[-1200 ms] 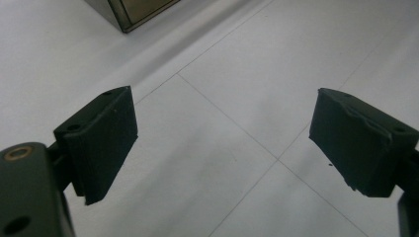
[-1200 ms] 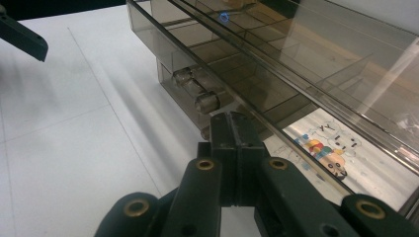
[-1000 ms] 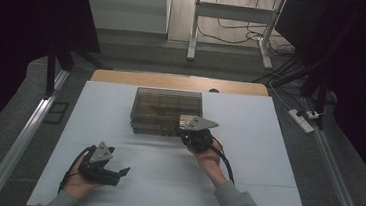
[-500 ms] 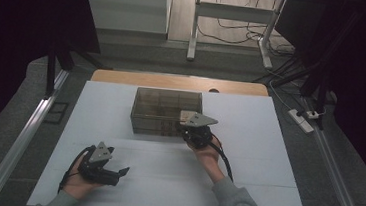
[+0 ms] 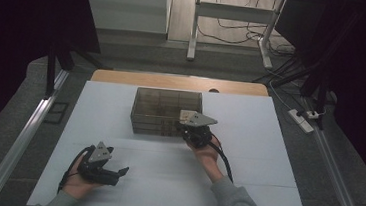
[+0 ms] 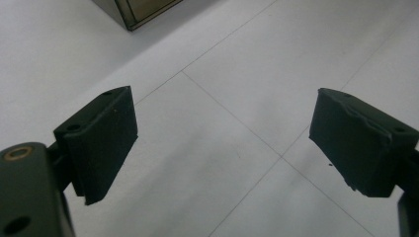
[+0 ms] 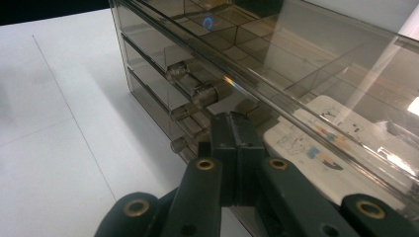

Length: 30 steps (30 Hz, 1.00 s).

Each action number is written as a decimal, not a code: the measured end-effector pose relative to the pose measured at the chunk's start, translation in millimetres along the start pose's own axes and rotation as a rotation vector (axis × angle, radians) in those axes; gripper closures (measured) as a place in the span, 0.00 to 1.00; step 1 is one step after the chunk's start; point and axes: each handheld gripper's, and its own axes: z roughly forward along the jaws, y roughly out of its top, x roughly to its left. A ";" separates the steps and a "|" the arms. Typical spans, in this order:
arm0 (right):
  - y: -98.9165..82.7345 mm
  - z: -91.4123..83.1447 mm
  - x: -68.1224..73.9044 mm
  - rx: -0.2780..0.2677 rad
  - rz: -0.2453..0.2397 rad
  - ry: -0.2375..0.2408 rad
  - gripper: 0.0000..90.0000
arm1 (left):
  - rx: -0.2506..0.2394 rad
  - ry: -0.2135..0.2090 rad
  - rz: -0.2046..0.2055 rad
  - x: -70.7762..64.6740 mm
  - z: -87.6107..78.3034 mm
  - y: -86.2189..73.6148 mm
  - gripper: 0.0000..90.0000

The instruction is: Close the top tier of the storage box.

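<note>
From above, the drawer box (image 5: 166,112) stands mid-tabletop (image 5: 268,140); the right gripper (image 5: 194,130) meets its front. The left gripper (image 6: 222,148) waits aside, jaws wide open, empty. The right gripper (image 7: 236,148) has its jaws closed together at a drawer knob (image 7: 205,93), probably to pull.

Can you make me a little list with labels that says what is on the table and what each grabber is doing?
table: white, seen from above
box: clear brown drawer box with round knobs on its front
paper: printed sheet inside the box
right gripper: jaws shut together, tips right at the box front by the lower knobs; whether they pinch anything cannot be told
left gripper: jaws wide open, nothing between them, over bare table
left hand: near the table's front edge, away from the box
</note>
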 end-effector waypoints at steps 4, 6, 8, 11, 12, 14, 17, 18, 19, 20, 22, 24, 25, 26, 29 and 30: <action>-0.7 -0.5 0.5 0.014 0.001 0.000 1.00 | -0.002 0.000 0.000 -0.2 -0.3 0.0 0.13; -0.4 -3.1 1.4 0.023 -0.001 0.007 1.00 | -0.002 0.001 -0.001 -0.3 -0.5 0.0 0.13; 0.0 -7.9 2.7 0.034 -0.016 0.005 1.00 | -0.003 0.002 -0.003 -0.3 -0.8 -0.1 0.13; -1.3 -17.8 3.9 0.040 -0.022 0.011 1.00 | -0.005 0.002 -0.005 0.0 -1.2 -0.2 0.12; -2.5 -21.6 3.5 0.045 -0.023 0.012 1.00 | -0.005 0.002 -0.006 0.0 -1.2 -0.2 0.12; -6.3 -29.5 2.4 0.044 -0.017 0.010 1.00 | -0.006 0.002 -0.007 -0.1 -1.3 -0.2 0.13; -12.3 -39.8 0.7 0.053 -0.013 0.005 1.00 | -0.005 0.000 -0.008 -0.8 -0.9 0.1 0.12; -14.3 -43.1 0.1 0.052 -0.012 0.004 1.00 | -0.006 0.000 -0.009 -1.0 -1.1 0.1 0.12; -15.6 -45.7 -0.3 0.055 -0.013 0.005 1.00 | -0.007 0.000 -0.010 -1.0 -1.4 0.0 0.12; -18.2 -50.1 -1.1 0.060 -0.016 0.003 1.00 | -0.009 -0.001 -0.012 -0.8 -1.7 -0.1 0.12; -22.9 -56.6 -2.1 0.073 -0.011 0.005 1.00 | -0.008 -0.001 -0.013 -0.4 -2.1 -0.1 0.12; -28.3 -63.8 -2.8 0.071 -0.012 0.005 1.00 | -0.008 -0.002 -0.015 -0.2 -2.0 -0.2 0.12; -31.0 -67.2 -3.2 0.068 -0.012 0.013 1.00 | -0.009 -0.003 -0.016 -0.4 -1.8 -0.1 0.12; -33.3 -69.8 -3.2 0.072 -0.012 0.014 1.00 | -0.010 -0.005 -0.015 -0.5 -1.8 -0.1 0.12; -38.9 -77.5 -4.3 0.074 -0.010 0.012 1.00 | -0.011 -0.005 -0.016 -0.4 -2.2 -0.1 0.12; -40.5 -80.0 -5.0 0.076 -0.010 0.009 1.00 | -0.012 -0.004 -0.017 -0.3 -2.3 -0.1 0.12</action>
